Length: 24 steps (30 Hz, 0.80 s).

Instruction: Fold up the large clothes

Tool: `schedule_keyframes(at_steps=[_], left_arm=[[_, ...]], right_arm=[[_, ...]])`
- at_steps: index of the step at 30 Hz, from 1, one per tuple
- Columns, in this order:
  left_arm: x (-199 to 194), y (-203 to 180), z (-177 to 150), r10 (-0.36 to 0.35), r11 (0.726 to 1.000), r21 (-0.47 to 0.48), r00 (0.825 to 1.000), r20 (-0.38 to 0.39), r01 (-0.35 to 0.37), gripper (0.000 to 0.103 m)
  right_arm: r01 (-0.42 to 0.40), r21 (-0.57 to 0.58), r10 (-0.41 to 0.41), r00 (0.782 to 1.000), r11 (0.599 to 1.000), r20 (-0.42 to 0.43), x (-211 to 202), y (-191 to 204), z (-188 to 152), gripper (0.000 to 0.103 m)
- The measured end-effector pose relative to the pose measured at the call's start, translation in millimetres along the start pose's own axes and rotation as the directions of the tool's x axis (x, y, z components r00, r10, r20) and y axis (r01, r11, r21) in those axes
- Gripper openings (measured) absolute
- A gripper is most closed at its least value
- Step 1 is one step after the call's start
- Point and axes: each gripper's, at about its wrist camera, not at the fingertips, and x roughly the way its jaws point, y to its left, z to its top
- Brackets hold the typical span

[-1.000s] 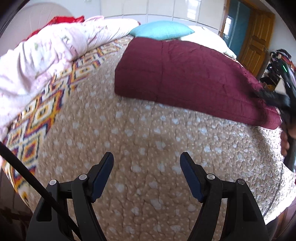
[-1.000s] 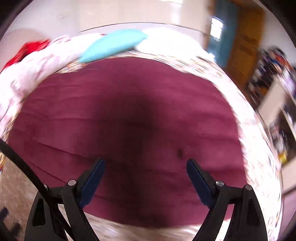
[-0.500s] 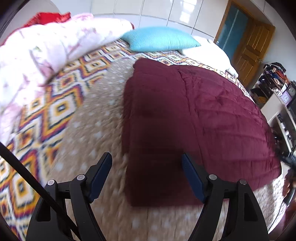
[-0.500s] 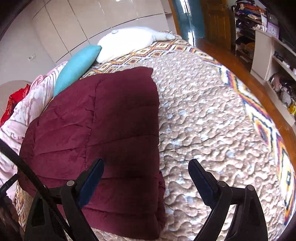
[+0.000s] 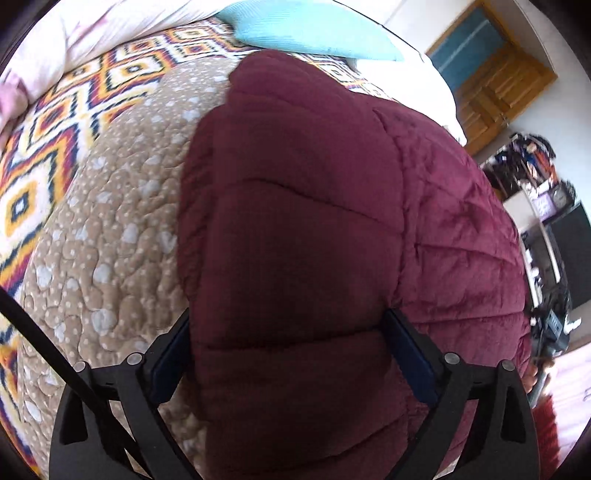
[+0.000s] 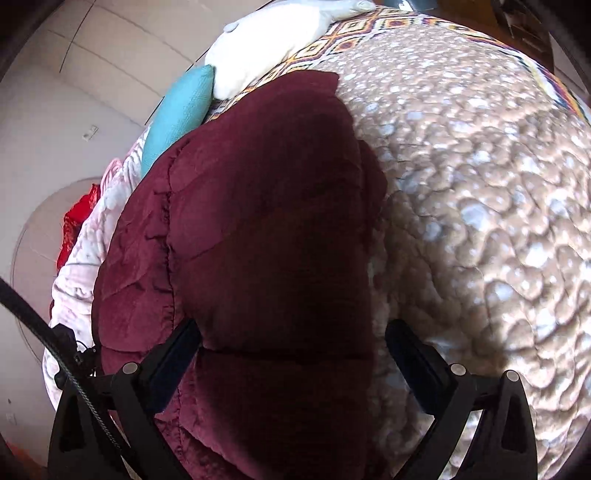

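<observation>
Lying folded, quilted maroon blanket point(image 5: 295, 229) looks thick.

Maroon quilt point(image 5: 295, 229) folded on beige bedspread point(image 5: 118, 221), left gripper point(image 5: 288, 354) opening

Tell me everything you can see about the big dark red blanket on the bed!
The blanket is dark red, thick and puffy, with stitched lines that make padded squares. It looks soft and fuzzy. It lies folded in layers on the tan spotted bedspread, with a blue pillow just past its far end. The left gripper and the right gripper each straddle a near edge, jaws opening wide around the fabric.
</observation>
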Motion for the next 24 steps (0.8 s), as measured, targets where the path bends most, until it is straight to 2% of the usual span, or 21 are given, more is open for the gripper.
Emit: schedule_keyframes(at_steps=[1, 2, 3, 4, 5, 6, 7, 9, 12, 14, 15, 16, 17, 18, 19, 22, 24], left_arm=[[-2.9, -3.0, -1.7, 0.000, 1.000, -0.008, 1.000, 0.005, 0.000, 0.083], [-7.2, -4.6, -3.0, -0.005, 1.000, -0.020, 1.000, 0.015, 0.005, 0.070], [-14.6, -7.2, -4.3, -0.010, 0.999, -0.034, 0.999, 0.031, 0.011, 0.064], [-23.8, -10.7, -5.4, -0.024, 0.999, -0.043, 0.999, 0.045, 0.026, 0.052], [-32.6, -13.1, -5.8, -0.040, 0.998, -0.048, 0.998, 0.057, 0.043, 0.044], [-43.2, -17.0, -7.0, -0.058, 0.997, -0.049, 0.996, 0.067, 0.061, 0.042], [-51.5, -21.4, -8.7, -0.070, 0.996, -0.045, 0.995, 0.070, 0.073, 0.039], [-66.4, -33.2, -14.1, -0.074, 0.997, -0.015, 0.995, 0.073, 0.075, 0.039], [-71.0, -33.1, -24.3, -0.075, 0.997, -0.016, 0.996, 0.054, 0.076, 0.040], [-52.3, -23.1, -25.2, -0.036, 0.999, -0.039, 0.999, 0.027, 0.037, 0.048], [-41.1, -19.0, -24.7, 0.003, 0.999, -0.048, 1.000, 0.008, -0.003, 0.060], [-31.5, -15.3, -23.9, 0.039, 0.998, -0.056, 0.999, -0.005, -0.039, 0.071], [-28.5, -12.8, -24.1, 0.040, 0.997, -0.066, 0.999, -0.003, -0.040, 0.074], [-29.2, -10.9, -25.3, 0.035, 0.996, -0.080, 0.999, 0.004, -0.034, 0.074], [-32.0, -10.2, -25.7, 0.031, 0.995, -0.095, 0.999, 0.010, -0.030, 0.074], [-54.5, -16.4, -31.9, 0.058, 0.994, -0.100, 0.997, 0.051, -0.053, 0.074], [-73.6, -22.2, -38.8, 0.086, 0.994, -0.078, 0.993, 0.086, -0.080, 0.074]], right_arm=[[0.000, -0.006, 0.000, 1.000, 1.000, -0.009, 1.5, 3.7, 1.8, 0.093], [-0.014, -0.009, 0.014, 1.000, 1.000, -0.021, 3.2, 9.2, 2.3, 0.077], [-0.054, 0.003, 0.054, 0.998, 0.999, -0.042, 4.4, 14.2, 2.3, 0.068], [-0.037, 0.011, 0.037, 0.999, 0.999, -0.034, 1.9, 17.8, 3.0, 0.057], [-0.039, 0.007, 0.040, 0.999, 0.999, -0.028, -1.3, 20.8, 4.9, 0.052], [-0.071, 0.010, 0.071, 0.997, 0.997, -0.015, -11.1, 23.0, 5.5, 0.043], [-0.117, 0.014, 0.117, 0.993, 0.993, 0.003, -22.6, 23.9, 6.5, 0.040], [-0.181, -0.003, 0.181, 0.983, 0.984, 0.037, -45.1, 28.5, 7.0, 0.039], [-0.183, -0.039, 0.184, 0.982, 0.982, 0.047, -60.3, 34.9, 1.9, 0.039], [-0.152, -0.040, 0.153, 0.988, 0.988, 0.032, -54.0, 29.7, -4.3, 0.039], [-0.126, -0.027, 0.126, 0.992, 0.992, 0.021, -44.9, 24.9, -8.5, 0.043], [-0.090, -0.012, 0.090, 0.996, 0.996, 0.010, -34.0, 21.3, -13.2, 0.053], [-0.051, -0.002, 0.051, 0.999, 0.999, 0.004, -24.9, 19.2, -17.2, 0.058], [-0.023, 0.006, 0.023, 1.000, 1.000, 0.004, -18.6, 18.6, -18.8, 0.068], [-0.001, 0.020, 0.000, 1.000, 1.000, 0.014, -16.5, 17.7, -20.3, 0.074], [0.011, 0.062, -0.014, 0.999, 0.998, 0.050, -30.2, 18.6, -18.6, 0.074], [0.042, 0.044, -0.046, 0.994, 0.998, 0.102, -51.1, 27.1, -20.3, 0.074]])
